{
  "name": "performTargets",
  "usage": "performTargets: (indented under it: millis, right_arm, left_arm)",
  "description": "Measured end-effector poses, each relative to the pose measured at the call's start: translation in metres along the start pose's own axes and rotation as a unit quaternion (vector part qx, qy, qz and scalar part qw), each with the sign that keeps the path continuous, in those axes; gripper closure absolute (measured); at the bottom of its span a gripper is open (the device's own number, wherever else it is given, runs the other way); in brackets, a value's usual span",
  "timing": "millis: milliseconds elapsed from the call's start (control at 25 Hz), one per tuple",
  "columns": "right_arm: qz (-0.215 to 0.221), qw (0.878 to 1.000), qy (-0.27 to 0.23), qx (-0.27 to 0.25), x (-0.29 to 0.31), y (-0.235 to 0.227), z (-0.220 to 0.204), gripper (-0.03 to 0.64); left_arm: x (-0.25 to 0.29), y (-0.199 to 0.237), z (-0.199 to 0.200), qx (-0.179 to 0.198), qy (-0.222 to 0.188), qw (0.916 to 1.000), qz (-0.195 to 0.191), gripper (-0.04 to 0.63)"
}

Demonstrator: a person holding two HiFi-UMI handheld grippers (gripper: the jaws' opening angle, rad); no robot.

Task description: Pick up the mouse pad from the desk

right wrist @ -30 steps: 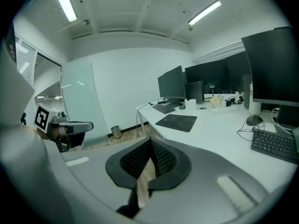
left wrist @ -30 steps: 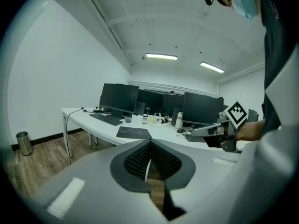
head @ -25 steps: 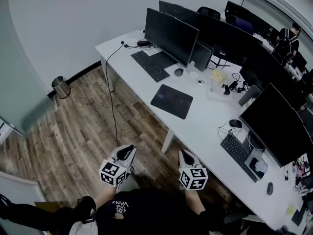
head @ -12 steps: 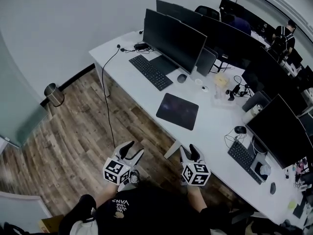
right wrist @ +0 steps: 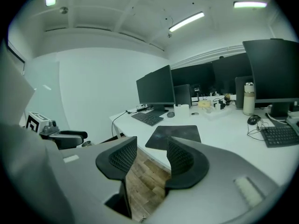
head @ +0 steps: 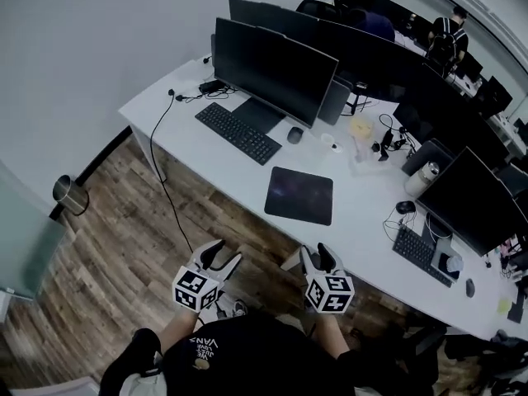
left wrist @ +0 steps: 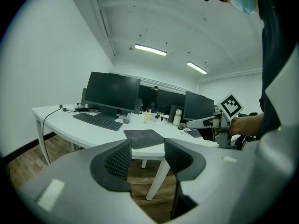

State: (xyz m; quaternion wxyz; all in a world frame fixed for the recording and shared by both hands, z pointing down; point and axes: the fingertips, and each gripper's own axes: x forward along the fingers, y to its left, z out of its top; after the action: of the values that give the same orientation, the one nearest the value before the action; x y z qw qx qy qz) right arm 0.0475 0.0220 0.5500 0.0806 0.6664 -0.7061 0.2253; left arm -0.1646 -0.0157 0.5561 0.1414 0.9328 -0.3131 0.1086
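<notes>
One mouse pad (head: 299, 195), dark, lying flat near the front edge of the desk (head: 363, 221), untouched; left gripper (head: 223, 256) and right gripper (head: 315, 254) both open-jawed, empty, well short of it; risk: a jaw skids over the flush pad or shoves it toward the keyboard (head: 238, 132)

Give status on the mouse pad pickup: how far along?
Nothing done yet: the mouse pad lies flat on the desk. In hand: left gripper and right gripper are open, empty, short of the desk edge. Remaining: reach, grip, lift.
</notes>
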Motion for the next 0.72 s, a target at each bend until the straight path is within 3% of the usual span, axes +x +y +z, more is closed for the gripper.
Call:
performTargets:
  millis: [360, 720]
  right_arm:
    - [-0.029, 0.999, 0.008, 0.012, 0.018, -0.009, 0.001, 0.428]
    - [-0.002, 1.0, 0.021, -0.015, 0.064, -0.052, 0.027, 0.428]
  left_arm:
    - [0.038, 0.017, 0.001, -0.009, 0.01, 0.9991, -0.04, 0.402]
    - [0.081, 0.025, 0.006, -0.027, 0.018, 0.9994, -0.01, 0.402]
